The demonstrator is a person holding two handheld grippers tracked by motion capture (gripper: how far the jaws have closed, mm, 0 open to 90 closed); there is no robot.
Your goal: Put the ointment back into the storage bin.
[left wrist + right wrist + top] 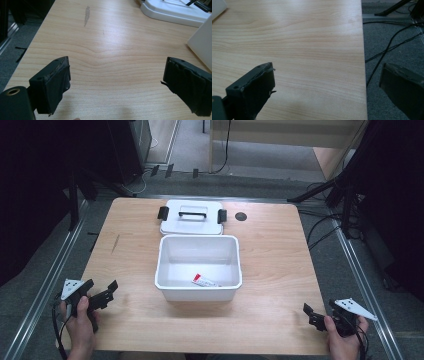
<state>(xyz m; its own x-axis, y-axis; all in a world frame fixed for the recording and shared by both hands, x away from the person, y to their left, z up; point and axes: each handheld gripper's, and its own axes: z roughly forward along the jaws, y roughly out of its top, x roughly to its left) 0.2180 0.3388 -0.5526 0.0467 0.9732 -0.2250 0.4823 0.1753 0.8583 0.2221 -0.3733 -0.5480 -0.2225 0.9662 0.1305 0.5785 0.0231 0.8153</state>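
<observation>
A white open bin (pixel 165 270) stands at the middle of the wooden table (pixel 270 270). Inside it, near the front wall, lies a small red and white tube (pixel 205 281). The bin's white lid (pixel 192 222), with a handle and black latches, lies flat just behind it. My left gripper (pixel 102 288) is held over the table's front left corner, open and with nothing between its jaws (pixel 116 82). Over the front right corner, at the table edge, my right gripper (pixel 311 314) is also open and holds nothing (pixel 327 87).
A small dark round disc (pixel 241 216) sits on the table right of the lid. Bare wood (pixel 105 50) lies ahead of the left gripper, with the lid (pixel 175 12) and bin wall (pixel 202 40) at its right. Cables (pixel 387 50) run over the grey floor beyond the right edge.
</observation>
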